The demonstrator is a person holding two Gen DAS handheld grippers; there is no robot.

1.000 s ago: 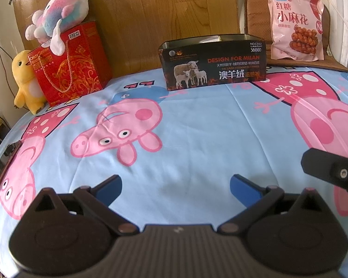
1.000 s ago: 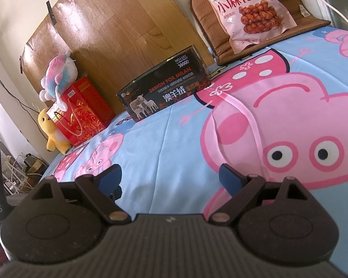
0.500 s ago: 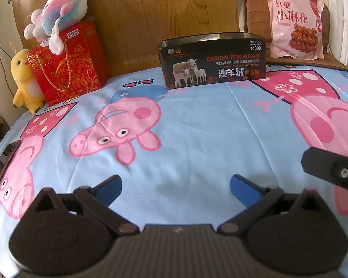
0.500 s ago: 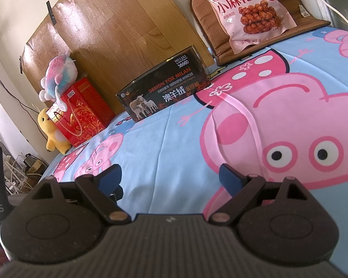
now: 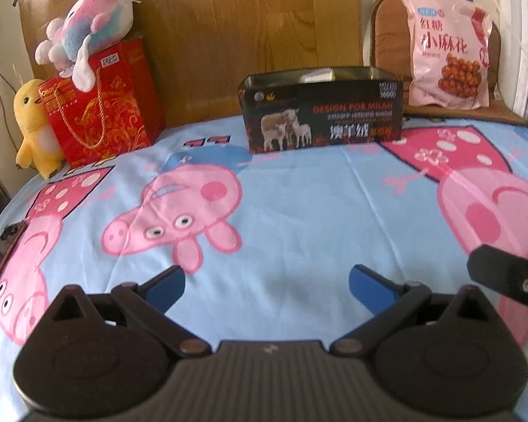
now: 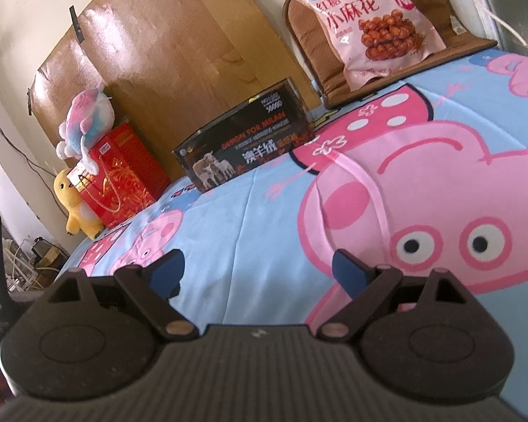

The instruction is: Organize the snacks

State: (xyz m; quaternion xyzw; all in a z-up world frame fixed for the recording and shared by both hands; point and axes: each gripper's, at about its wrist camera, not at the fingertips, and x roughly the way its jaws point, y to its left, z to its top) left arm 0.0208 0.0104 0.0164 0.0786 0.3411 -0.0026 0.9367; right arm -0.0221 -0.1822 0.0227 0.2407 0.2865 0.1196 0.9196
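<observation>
Two grippers over the cartoon-pig bedsheet [image 5: 299, 211]: left gripper [image 5: 266, 283] and right gripper [image 6: 258, 269], both spread wide, nothing between the fingers. One pink snack bag [image 5: 447, 61] propped on a brown chair [image 5: 383, 28] at far right. One open black tin [image 5: 322, 112] mid-back. One red gift bag [image 5: 102, 105], two plush toys.

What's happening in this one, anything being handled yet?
Not yet. A person holds two grippers over a bed with a cartoon pig sheet. The left gripper and right gripper are both open and empty. The pink snack bag leans on a brown chair cushion at the far side, untouched. An open black tin box stands on the sheet nearby, probably where the snacks go.
</observation>
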